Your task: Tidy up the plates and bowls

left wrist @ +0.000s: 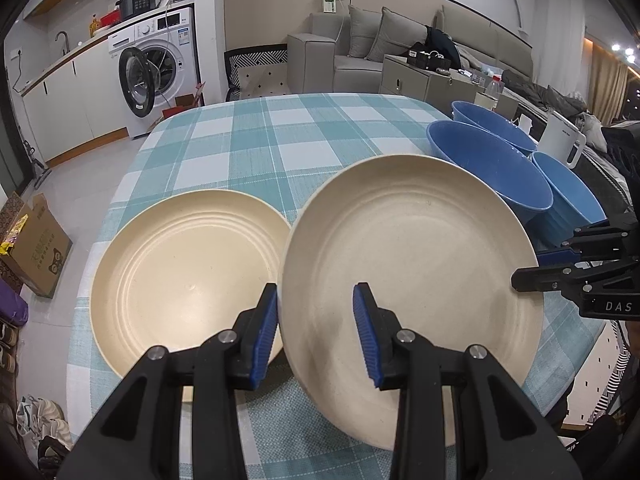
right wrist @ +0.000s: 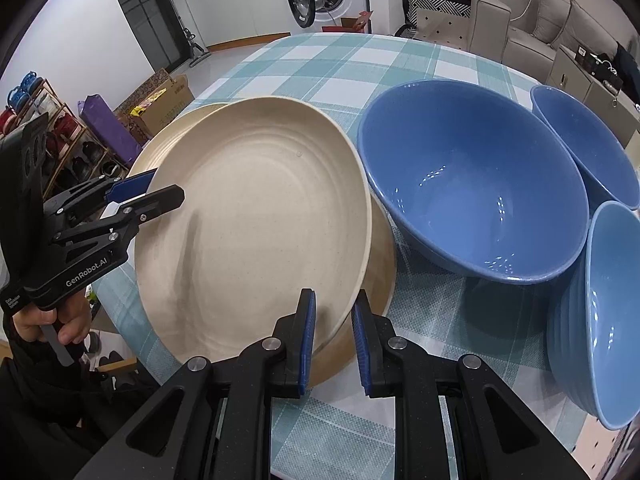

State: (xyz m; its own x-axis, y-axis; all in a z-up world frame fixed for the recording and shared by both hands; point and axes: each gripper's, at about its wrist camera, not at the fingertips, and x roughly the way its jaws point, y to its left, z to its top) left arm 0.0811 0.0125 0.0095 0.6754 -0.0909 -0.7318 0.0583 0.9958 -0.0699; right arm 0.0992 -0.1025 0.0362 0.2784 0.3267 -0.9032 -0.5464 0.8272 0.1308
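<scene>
Both grippers hold one cream plate (left wrist: pixel 412 248) (right wrist: pixel 256 208), lifted and tilted above the checked tablecloth (left wrist: pixel 280 140). My left gripper (left wrist: pixel 316 300) (right wrist: pixel 166 188) is shut on its left rim, one pad inside and one outside. My right gripper (right wrist: pixel 335 300) (left wrist: pixel 528 270) is shut on the opposite rim. A second cream plate (left wrist: pixel 188 272) (right wrist: pixel 176 128) lies flat on the table to the left, partly under the held one. Three blue bowls stand at the right: a large one (left wrist: pixel 488 168) (right wrist: pixel 476 184), one behind it (left wrist: pixel 492 124) (right wrist: pixel 588 140), and a nearer ribbed one (left wrist: pixel 568 196) (right wrist: pixel 608 312).
The table's left edge drops to a grey floor with a cardboard box (left wrist: pixel 36 244) and a shoe rack (right wrist: pixel 60 140). A washing machine (left wrist: pixel 156 68) and a sofa (left wrist: pixel 360 48) stand beyond the table. A white kettle (left wrist: pixel 560 140) sits behind the bowls. A hand (right wrist: pixel 60 328) holds the left gripper.
</scene>
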